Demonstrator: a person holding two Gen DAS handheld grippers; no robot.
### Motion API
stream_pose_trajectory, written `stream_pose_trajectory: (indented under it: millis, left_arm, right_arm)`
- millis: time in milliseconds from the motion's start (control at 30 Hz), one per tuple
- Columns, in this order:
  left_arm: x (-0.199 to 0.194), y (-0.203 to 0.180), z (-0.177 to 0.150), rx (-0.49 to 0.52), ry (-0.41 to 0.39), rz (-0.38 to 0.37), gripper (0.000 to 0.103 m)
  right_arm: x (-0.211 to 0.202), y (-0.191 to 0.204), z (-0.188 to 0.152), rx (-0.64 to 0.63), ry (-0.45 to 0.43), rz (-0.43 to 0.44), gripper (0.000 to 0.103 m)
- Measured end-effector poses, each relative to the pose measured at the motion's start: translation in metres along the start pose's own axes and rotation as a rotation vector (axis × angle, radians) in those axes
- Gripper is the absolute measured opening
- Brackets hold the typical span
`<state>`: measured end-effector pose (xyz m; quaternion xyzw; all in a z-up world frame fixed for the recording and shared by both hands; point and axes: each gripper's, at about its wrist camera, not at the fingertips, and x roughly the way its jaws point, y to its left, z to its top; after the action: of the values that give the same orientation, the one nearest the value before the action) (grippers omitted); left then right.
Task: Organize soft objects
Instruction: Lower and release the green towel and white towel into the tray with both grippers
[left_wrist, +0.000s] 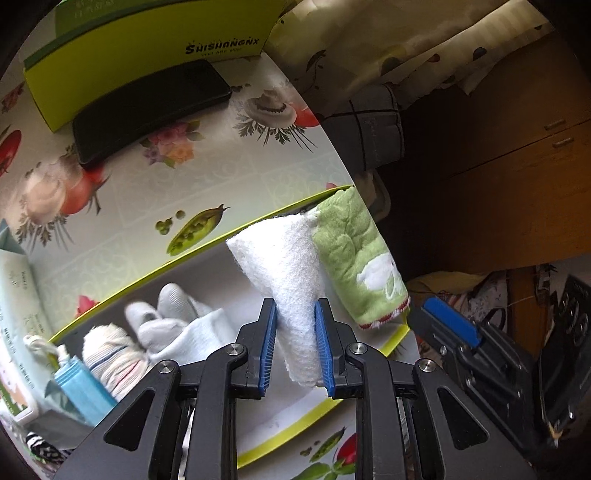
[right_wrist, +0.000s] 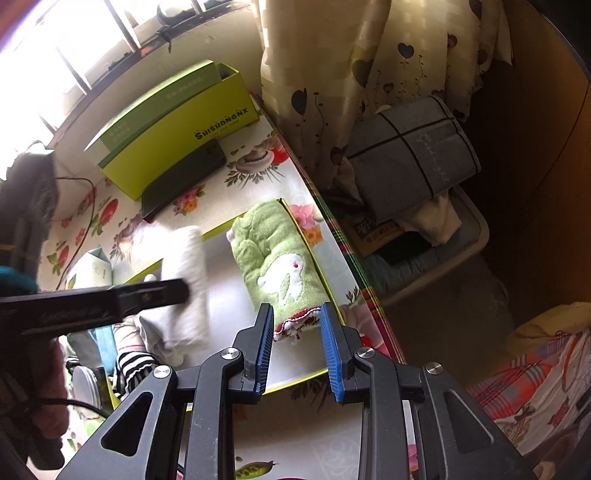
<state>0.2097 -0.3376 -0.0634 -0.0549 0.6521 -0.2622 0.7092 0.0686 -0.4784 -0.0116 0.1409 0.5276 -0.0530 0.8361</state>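
My left gripper (left_wrist: 295, 325) is shut on a rolled white towel (left_wrist: 288, 266) and holds it over the yellow-green tray (left_wrist: 177, 258). The towel also shows blurred in the right wrist view (right_wrist: 188, 280). A rolled green towel with a white rabbit (right_wrist: 277, 258) lies in the tray along its right side; it also shows in the left wrist view (left_wrist: 354, 254). My right gripper (right_wrist: 297, 321) is open, its fingertips on either side of the green towel's near end. Grey-white gloves (left_wrist: 166, 317) and a striped cloth (left_wrist: 110, 354) lie at the tray's left.
A lime box (right_wrist: 173, 125) and a black phone (right_wrist: 181, 177) sit at the back of the flowered table (left_wrist: 140, 192). A wipes pack (left_wrist: 18, 295) and a blue tube (left_wrist: 81, 384) lie left. A grey folded cloth (right_wrist: 410, 151) sits in a basket beyond the table's right edge.
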Motion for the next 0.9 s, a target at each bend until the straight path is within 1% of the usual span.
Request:
stream_pose_trajectory:
  millis: [67,133,233,367,567,700,900]
  left_arm:
    - [0.007,0.003,0.003,-0.026,0.006,-0.013,0.022]
    - [0.014,0.005,0.006,-0.046,0.020,-0.035,0.024]
    - [0.024,0.006,0.007,-0.063,0.038,-0.031,0.027]
    - [0.022,0.008,0.008,-0.072,0.027,-0.039,0.028]
    - [0.001,0.010,0.006,-0.052,-0.001,-0.029,0.030]
    - [-0.016,0.010,0.003,-0.021,-0.017,-0.015,0.030]
    - [-0.039,0.011,-0.013,0.007,-0.052,0.012,0.030]
  right_arm:
    - [0.000,0.000,0.000,-0.003,-0.001,0.003,0.025]
    - [0.002,0.001,0.000,-0.006,0.001,0.004,0.025]
    - [0.003,0.002,0.000,-0.008,0.006,0.003,0.025]
    - [0.003,0.004,0.001,-0.012,0.005,0.003,0.025]
    - [0.000,0.011,0.004,-0.026,0.000,0.013,0.025]
    - [-0.004,0.019,0.004,-0.046,-0.001,0.023,0.025]
    - [-0.015,0.033,0.002,-0.074,0.002,0.045,0.026]
